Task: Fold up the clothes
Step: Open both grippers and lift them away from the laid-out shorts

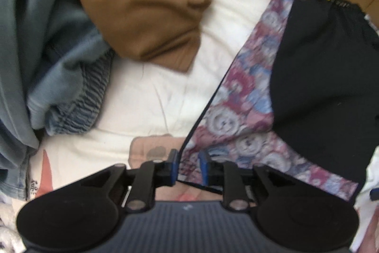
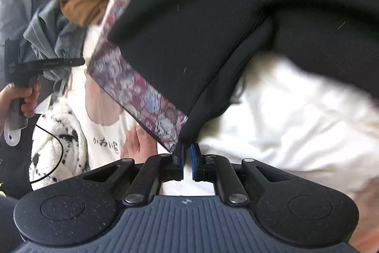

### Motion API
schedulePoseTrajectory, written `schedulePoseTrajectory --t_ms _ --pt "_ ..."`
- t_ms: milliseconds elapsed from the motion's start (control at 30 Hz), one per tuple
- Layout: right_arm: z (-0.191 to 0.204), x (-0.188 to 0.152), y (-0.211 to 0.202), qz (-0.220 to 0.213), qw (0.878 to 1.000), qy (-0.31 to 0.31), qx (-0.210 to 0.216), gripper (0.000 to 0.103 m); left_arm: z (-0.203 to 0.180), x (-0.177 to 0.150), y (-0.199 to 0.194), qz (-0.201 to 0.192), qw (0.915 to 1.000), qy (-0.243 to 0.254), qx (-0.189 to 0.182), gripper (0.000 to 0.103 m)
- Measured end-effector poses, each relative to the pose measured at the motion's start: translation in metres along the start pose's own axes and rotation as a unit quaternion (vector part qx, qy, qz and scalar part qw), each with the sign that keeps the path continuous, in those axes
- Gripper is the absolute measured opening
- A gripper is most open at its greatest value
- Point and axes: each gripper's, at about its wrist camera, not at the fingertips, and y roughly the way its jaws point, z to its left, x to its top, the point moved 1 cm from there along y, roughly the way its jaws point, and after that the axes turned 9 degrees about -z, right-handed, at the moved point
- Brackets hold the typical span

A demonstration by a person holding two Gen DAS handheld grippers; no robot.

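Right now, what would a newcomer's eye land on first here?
The black garment with its flowered border, stretched across the right side of the white bedsheet; both tongs, left and right, pinch its patterned edge. Then the brown cloth, crumpled at the top beside grey-blue clothes.

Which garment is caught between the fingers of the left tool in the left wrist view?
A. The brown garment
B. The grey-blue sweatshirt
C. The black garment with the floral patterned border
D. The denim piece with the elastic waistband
C: the left tool has the floral patterned border of the black garment between its blue-padded fingers, while the brown garment lies apart on the white bedding.
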Motion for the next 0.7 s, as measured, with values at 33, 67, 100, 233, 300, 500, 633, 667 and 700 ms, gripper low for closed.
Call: schedulePoseTrajectory --t_ms 33,67,100,233,300,500,633,667,700 --pt "0.0 0.004 -0.014 -0.011 1.0 -0.006 -0.007 0.011 -0.001 0.001 -0.004 -0.003 1.0 0.0 -0.001 0.027" --pt "-0.002 0.009 -0.029 -0.026 1.0 -0.006 -0.016 0.017 -0.003 0.003 -0.009 -0.006 1.0 0.001 -0.004 0.029" --pt "-0.003 0.014 -0.045 -0.04 0.999 -0.005 -0.026 0.02 -0.007 0.007 -0.017 -0.012 0.9998 0.007 -0.011 0.031" --pt "-0.013 0.031 -0.114 -0.114 0.992 0.01 -0.057 0.025 -0.025 0.037 -0.045 -0.031 0.9984 0.025 -0.04 0.035" --pt "-0.019 0.035 -0.15 -0.148 0.986 0.021 -0.077 0.027 -0.029 0.054 -0.066 -0.041 0.9974 0.038 -0.046 0.035" --pt "-0.042 0.04 -0.254 -0.251 0.958 0.053 -0.125 0.032 -0.043 0.114 -0.124 -0.067 0.9946 0.065 -0.046 0.038" --pt "-0.06 0.044 -0.317 -0.293 0.942 0.072 -0.148 0.036 -0.065 0.161 -0.165 -0.083 0.9923 0.075 -0.052 0.038" --pt "-0.063 0.046 -0.333 -0.297 0.939 0.074 -0.155 0.036 -0.073 0.175 -0.176 -0.09 0.9915 0.077 -0.054 0.039" --pt "-0.066 0.047 -0.346 -0.302 0.937 0.075 -0.159 0.036 -0.08 0.187 -0.184 -0.096 0.9911 0.077 -0.051 0.039"
